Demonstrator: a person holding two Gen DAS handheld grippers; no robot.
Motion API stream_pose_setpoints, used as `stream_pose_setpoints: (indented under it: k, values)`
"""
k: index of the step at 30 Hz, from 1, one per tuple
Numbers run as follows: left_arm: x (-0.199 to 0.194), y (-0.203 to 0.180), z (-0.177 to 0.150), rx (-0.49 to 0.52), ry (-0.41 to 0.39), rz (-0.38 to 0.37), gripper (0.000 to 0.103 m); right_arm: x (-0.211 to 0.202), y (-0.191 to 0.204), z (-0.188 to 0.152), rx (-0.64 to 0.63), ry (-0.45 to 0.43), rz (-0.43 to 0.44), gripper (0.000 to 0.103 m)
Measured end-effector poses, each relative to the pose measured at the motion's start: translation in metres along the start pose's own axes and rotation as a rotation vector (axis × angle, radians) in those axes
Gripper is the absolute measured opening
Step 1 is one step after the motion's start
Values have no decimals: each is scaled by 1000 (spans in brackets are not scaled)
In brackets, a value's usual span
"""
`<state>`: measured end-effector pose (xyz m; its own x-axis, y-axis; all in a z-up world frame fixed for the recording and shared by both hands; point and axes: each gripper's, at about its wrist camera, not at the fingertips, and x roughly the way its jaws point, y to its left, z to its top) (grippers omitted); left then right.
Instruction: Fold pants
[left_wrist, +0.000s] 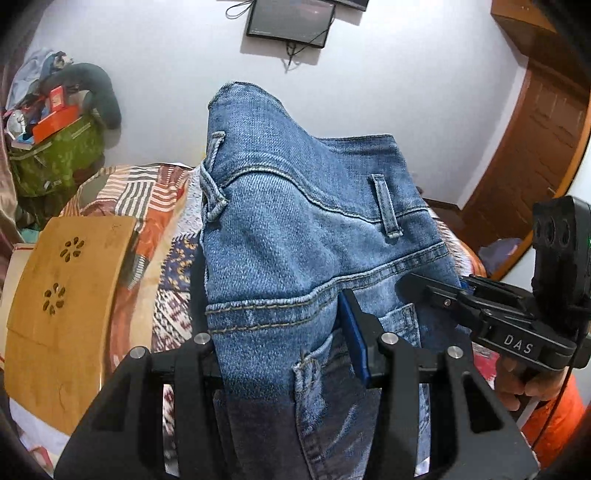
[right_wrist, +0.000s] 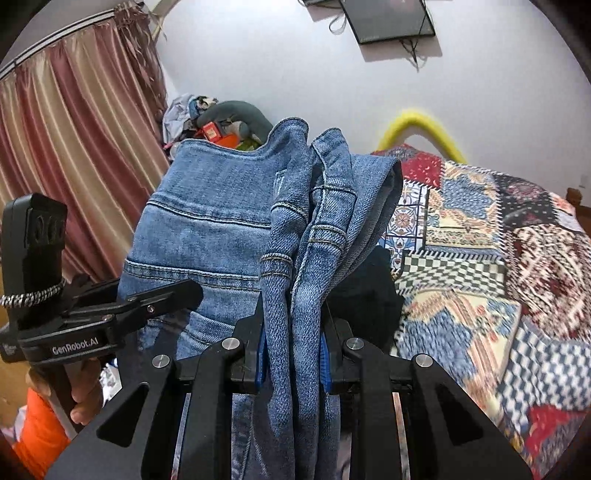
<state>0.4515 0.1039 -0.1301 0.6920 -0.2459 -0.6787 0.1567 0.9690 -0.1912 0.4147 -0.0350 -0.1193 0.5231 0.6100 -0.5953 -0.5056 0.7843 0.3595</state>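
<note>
Blue denim jeans (left_wrist: 295, 236) hang in the air above the bed, waistband end up, back pocket and belt loops facing the left wrist view. My left gripper (left_wrist: 280, 350) is shut on the jeans below the waistband. My right gripper (right_wrist: 293, 354) is shut on a bunched fold of the same jeans (right_wrist: 207, 229). The right gripper also shows at the right in the left wrist view (left_wrist: 436, 291), and the left gripper shows at the left in the right wrist view (right_wrist: 173, 291). The two grippers are close together, side by side.
A patchwork quilt (right_wrist: 480, 236) covers the bed below. A wooden lap table (left_wrist: 66, 295) lies on the bed's left. A green bag with clutter (left_wrist: 55, 155) stands by the wall. Curtains (right_wrist: 74, 166) hang at left, a wooden door (left_wrist: 528, 147) at right.
</note>
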Motion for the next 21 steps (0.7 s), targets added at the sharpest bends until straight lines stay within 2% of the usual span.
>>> stream_pose_setpoints:
  k: [5, 10, 14, 18, 20, 21]
  values:
    - [59, 28, 4, -41, 42, 10, 47, 48, -18, 6, 7, 50, -12, 20]
    - [121, 49, -3, -82, 119, 19, 47, 98, -43, 6, 23, 135, -38, 20]
    - [177, 71, -21, -152, 231, 10, 49, 138, -61, -5, 30, 279, -99, 20]
    - [178, 76, -28, -188, 219, -16, 56, 137, -66, -12, 9, 287, -107, 26]
    - [171, 77, -29, -155, 222, 13, 64, 127, -65, -14, 12, 272, -118, 28]
    - [166, 76, -29, -135, 219, 37, 67, 119, -64, -17, 17, 257, -128, 32]
